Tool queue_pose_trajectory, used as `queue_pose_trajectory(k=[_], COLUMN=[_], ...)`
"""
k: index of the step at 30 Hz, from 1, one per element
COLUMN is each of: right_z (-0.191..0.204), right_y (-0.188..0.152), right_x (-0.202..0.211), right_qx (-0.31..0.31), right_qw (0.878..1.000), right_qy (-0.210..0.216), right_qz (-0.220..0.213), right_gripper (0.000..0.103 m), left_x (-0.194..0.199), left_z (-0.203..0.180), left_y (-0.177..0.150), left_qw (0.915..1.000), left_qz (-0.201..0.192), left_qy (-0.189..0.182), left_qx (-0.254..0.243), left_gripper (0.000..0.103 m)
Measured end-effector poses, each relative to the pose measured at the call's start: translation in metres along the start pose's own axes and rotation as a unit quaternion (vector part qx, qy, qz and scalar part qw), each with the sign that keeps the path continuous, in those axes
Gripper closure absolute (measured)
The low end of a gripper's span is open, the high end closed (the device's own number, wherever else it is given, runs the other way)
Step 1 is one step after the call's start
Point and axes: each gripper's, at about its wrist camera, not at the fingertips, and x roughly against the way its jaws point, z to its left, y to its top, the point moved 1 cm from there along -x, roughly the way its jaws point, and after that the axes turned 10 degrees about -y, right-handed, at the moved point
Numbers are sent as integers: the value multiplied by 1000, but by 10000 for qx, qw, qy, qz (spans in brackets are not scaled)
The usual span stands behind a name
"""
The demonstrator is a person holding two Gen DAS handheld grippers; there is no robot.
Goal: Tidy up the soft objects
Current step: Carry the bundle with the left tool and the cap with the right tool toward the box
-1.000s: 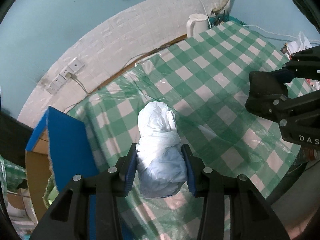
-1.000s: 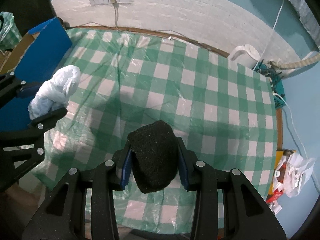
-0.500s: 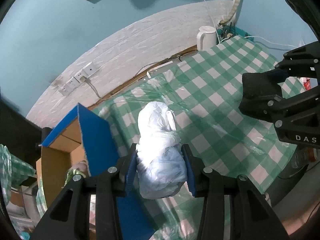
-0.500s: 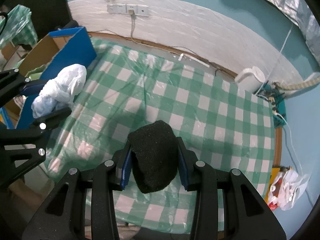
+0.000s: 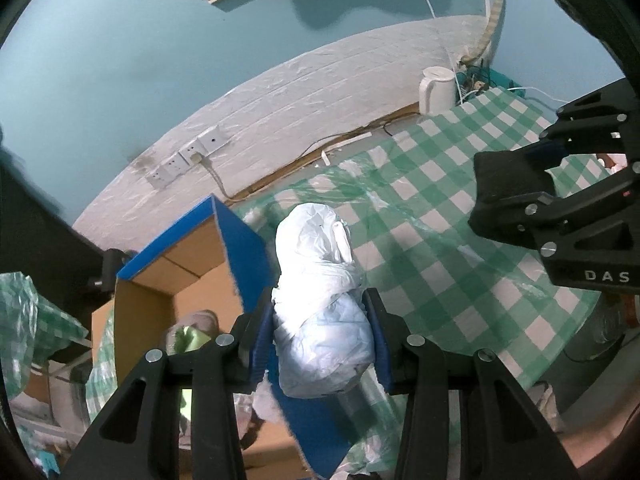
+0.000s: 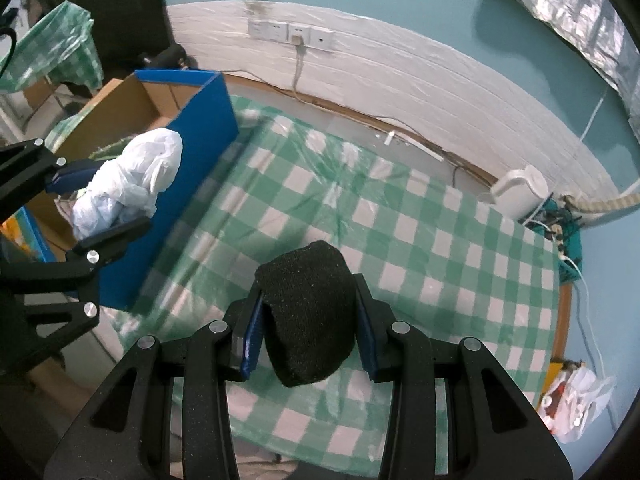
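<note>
My left gripper is shut on a white plastic-bag bundle, held in the air over the near blue wall of an open cardboard box; the same bundle shows at the left of the right wrist view. My right gripper is shut on a black fuzzy soft lump, held above the green-checked tablecloth; that lump appears at the right of the left wrist view. Inside the box lie a green item and other soft pieces, partly hidden.
The blue-sided box stands off the table's left edge. A white kettle and a power strip with cables sit at the table's far corner. Wall sockets are on the white wall. A crumpled packet lies at the right edge.
Both grippers have risen and drifted left toward the box with their loads. The box's open inside has come into view under the white bundle.
</note>
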Motion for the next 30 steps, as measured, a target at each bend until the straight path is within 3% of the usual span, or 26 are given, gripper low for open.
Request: queue_pose_trajectory(k=[30], right_z=[139], right_y=[73], right_x=[4], right_qx=[1052], right_qw=[9938], right_qy=[339], right_qz=[-154], right_gripper=[65], left_x=[29], left_z=[120], left_y=[-62], left_qw=[9937], left_qz=[-39], left_qy=[340], left_qx=[1070], left_gripper=[60])
